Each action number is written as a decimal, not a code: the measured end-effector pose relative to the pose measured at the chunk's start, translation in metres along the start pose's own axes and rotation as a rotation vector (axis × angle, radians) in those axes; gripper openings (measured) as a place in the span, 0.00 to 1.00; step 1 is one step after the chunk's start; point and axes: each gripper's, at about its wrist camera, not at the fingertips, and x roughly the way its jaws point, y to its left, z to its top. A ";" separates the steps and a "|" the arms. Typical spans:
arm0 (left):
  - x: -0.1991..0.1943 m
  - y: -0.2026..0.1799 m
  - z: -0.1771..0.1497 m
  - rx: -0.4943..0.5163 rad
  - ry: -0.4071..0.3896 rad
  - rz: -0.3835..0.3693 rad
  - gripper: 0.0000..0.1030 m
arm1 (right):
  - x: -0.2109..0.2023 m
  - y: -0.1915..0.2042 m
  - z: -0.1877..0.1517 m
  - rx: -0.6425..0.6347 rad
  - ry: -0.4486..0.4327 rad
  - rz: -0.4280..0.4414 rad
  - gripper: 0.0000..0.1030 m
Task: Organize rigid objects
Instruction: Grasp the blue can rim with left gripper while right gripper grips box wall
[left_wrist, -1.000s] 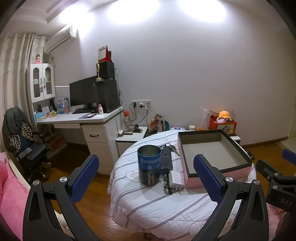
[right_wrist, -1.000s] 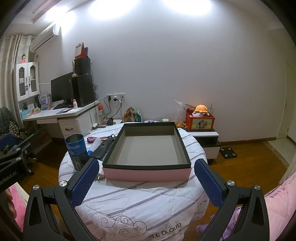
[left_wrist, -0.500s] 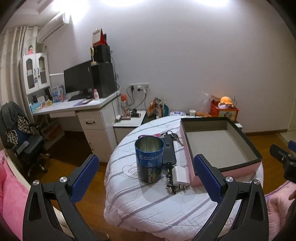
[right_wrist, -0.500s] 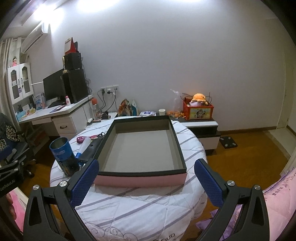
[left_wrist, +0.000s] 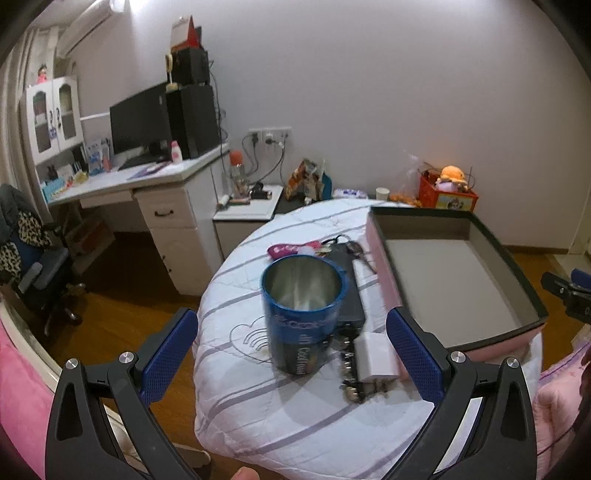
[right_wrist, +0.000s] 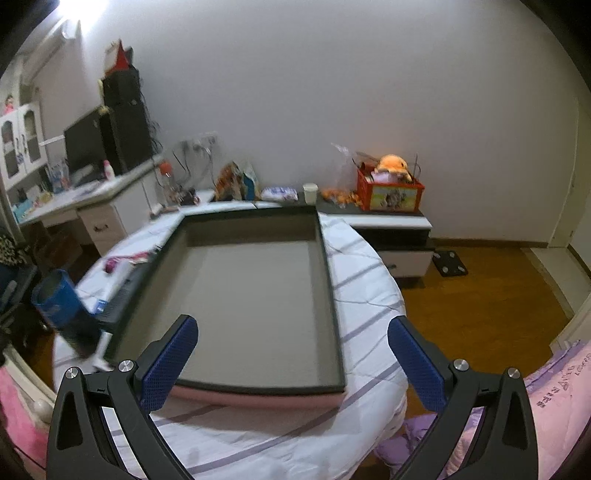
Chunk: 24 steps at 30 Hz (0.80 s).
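Blue tin cup (left_wrist: 303, 314) hides part of the black case behind it, framed by the spread-open left hand-held gripper (left_wrist: 291, 354); the right hand-held gripper (right_wrist: 291, 356) gapes too.

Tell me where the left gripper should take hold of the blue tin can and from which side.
Grip the blue tin can across its round wall, about mid-height, coming straight in from the near side. It stands upright with its open mouth up, and the open left gripper already straddles it. Keep the right-hand finger clear of the white charger close beside the can.
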 end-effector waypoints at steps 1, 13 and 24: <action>0.004 0.003 0.000 -0.011 0.009 0.007 1.00 | 0.007 -0.003 0.001 -0.001 0.014 -0.012 1.00; 0.046 0.012 0.000 -0.011 0.105 0.002 1.00 | 0.078 -0.027 0.001 0.028 0.238 0.062 0.72; 0.075 -0.001 -0.002 0.029 0.156 0.002 1.00 | 0.098 -0.036 -0.009 0.000 0.345 0.063 0.11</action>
